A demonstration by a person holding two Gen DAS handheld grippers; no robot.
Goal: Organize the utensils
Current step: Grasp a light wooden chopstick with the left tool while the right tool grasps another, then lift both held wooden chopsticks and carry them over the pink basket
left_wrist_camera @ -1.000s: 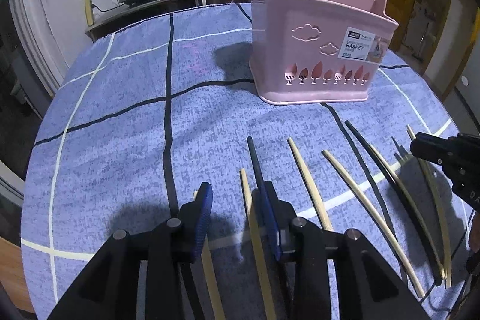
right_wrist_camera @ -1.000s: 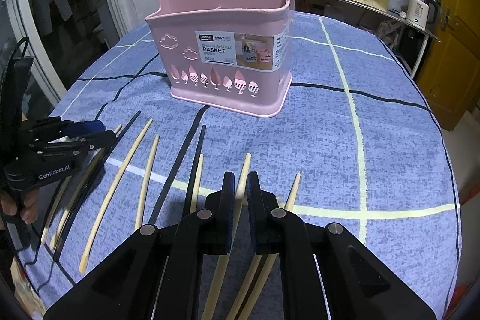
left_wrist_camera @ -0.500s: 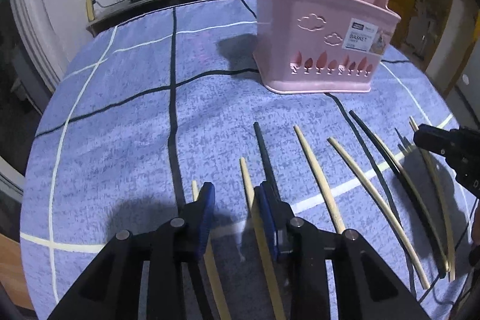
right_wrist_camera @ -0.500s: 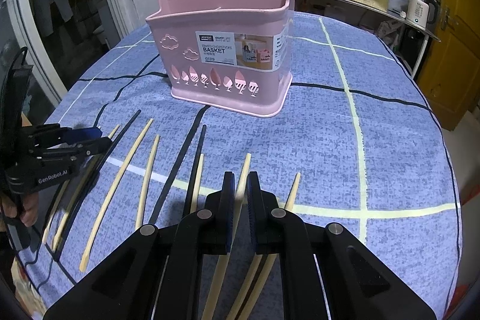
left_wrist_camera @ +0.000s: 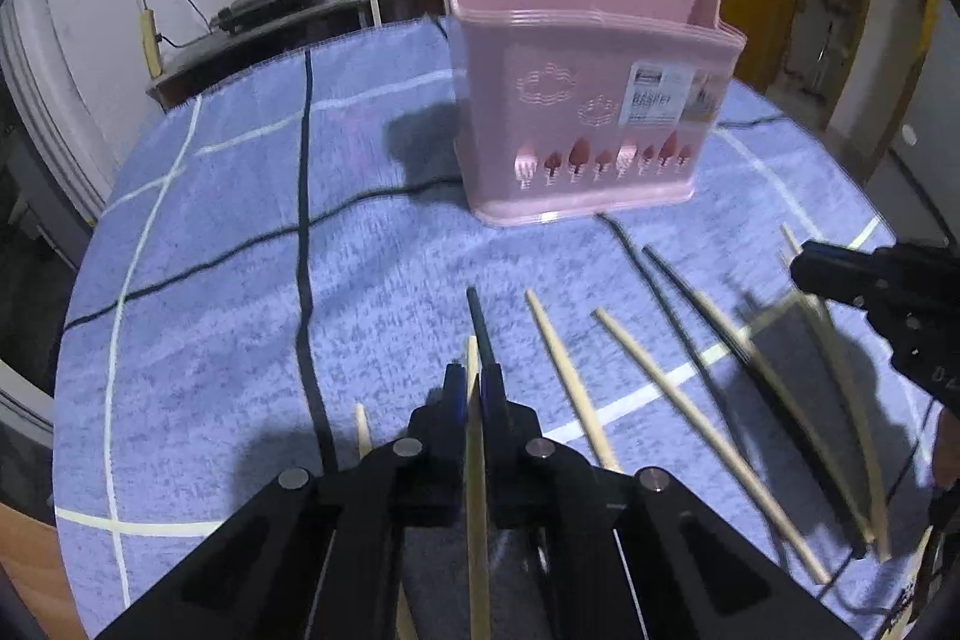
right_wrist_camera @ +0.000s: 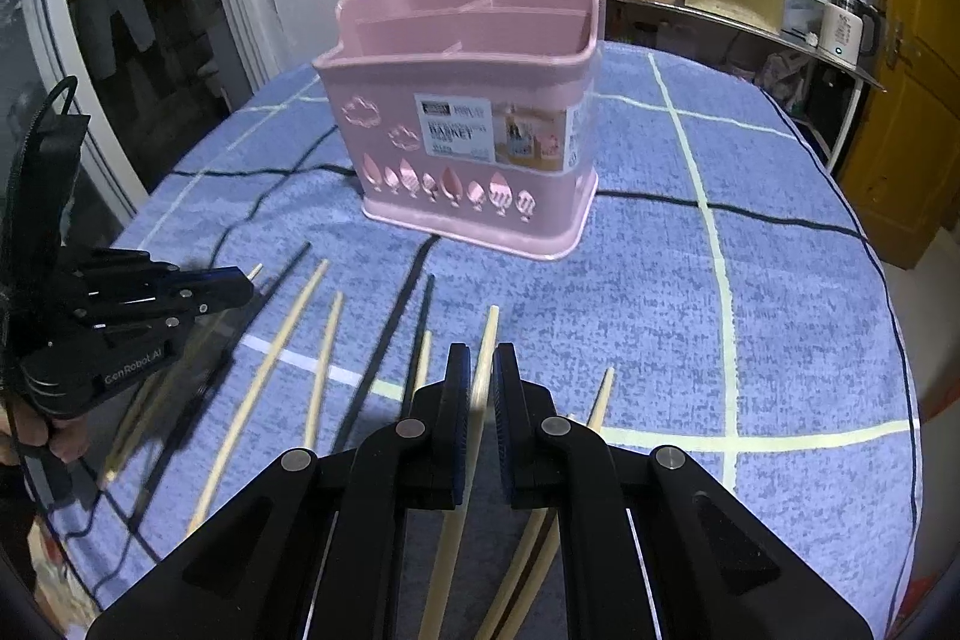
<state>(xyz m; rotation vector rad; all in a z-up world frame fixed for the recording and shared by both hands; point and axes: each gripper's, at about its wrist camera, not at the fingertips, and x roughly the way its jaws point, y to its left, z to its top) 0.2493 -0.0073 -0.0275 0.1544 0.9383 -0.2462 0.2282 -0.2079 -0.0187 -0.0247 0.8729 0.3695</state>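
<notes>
Left gripper (left_wrist_camera: 474, 388) clamped on pale wooden chopstick (left_wrist_camera: 477, 508), its tip poking out between blue pads, black chopstick (left_wrist_camera: 480, 319) just beside. Right gripper (right_wrist_camera: 479, 370) pinched on another light chopstick (right_wrist_camera: 485, 358). Remaining chopsticks, pale and black, lie fanned on blue checked tablecloth (right_wrist_camera: 780, 292). Pink utensil basket (right_wrist_camera: 474, 124) stands upright beyond them, apart from both grippers.

The basket (right_wrist_camera: 468, 124) was pale pink with cloud and leaf cut-outs and a white label. The tablecloth (right_wrist_camera: 780, 292) was mottled blue, crossed by black and cream lines. Chopsticks (right_wrist_camera: 282, 358) were pale wood or black (right_wrist_camera: 414, 328).
</notes>
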